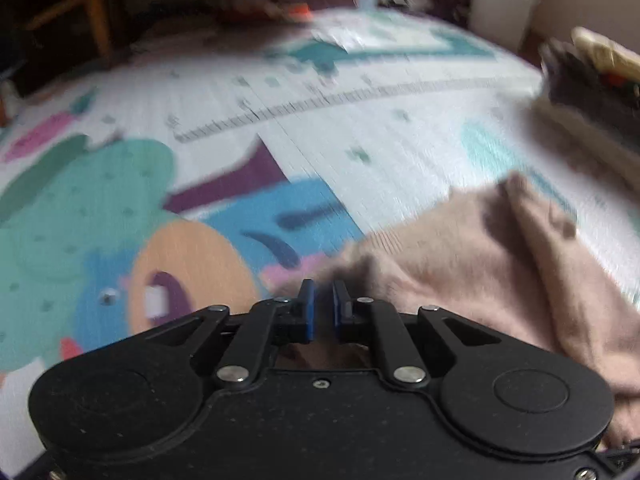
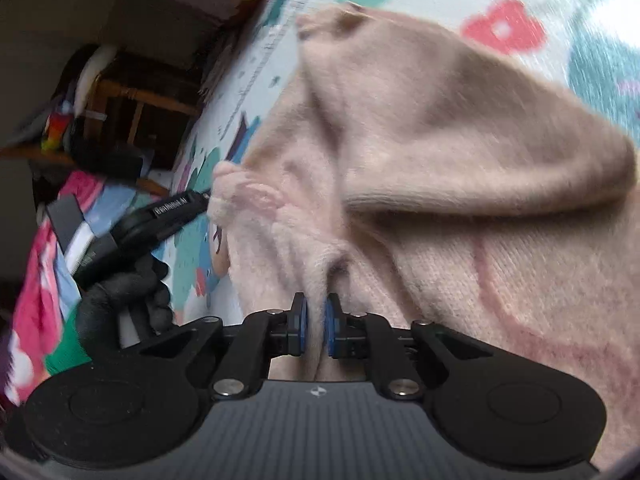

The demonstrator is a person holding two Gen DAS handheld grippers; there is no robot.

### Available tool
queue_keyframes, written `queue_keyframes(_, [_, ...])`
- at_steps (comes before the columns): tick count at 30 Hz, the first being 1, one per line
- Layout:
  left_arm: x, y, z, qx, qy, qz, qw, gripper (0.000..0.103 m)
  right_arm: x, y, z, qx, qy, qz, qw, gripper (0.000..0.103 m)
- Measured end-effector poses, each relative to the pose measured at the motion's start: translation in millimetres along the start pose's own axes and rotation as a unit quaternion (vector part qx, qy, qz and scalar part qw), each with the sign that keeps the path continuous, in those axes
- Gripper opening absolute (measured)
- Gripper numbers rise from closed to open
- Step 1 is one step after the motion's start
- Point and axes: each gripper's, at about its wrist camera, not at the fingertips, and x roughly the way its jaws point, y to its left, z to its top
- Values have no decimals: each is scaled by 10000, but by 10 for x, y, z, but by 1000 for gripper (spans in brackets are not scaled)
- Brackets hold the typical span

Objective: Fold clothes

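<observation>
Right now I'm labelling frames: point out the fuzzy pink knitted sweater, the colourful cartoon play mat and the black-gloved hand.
fuzzy pink knitted sweater (image 2: 460, 152), right wrist view, raised fold.
colourful cartoon play mat (image 1: 360, 120), left wrist view, bare pale area.
black-gloved hand (image 2: 120, 300), right wrist view, knuckles.

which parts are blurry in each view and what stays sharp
Left wrist view: play mat and pink sweater are motion-smeared, the left gripper stays sharp. Right wrist view: sweater and background are blurred, the right gripper is crisp; both show fisheye bending.

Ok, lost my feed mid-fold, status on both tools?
Right tool shut on pink sweater. Left tool nearly closed at the sweater's edge, grip unclear. Sweater bunched on play mat. Nothing in the way.
</observation>
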Motion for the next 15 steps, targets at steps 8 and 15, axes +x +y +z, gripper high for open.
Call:
queue_keyframes(8, [-304, -352, -3, 518, -612, -704, 9943, 8, -203, 557, -228, -2388, -467, -517, 9686, 15])
queue_keyframes(15, [-36, -295, -96, 468, -311, -683, 9961, 8, 452, 711, -98, -3629, 457, -737, 9278, 8])
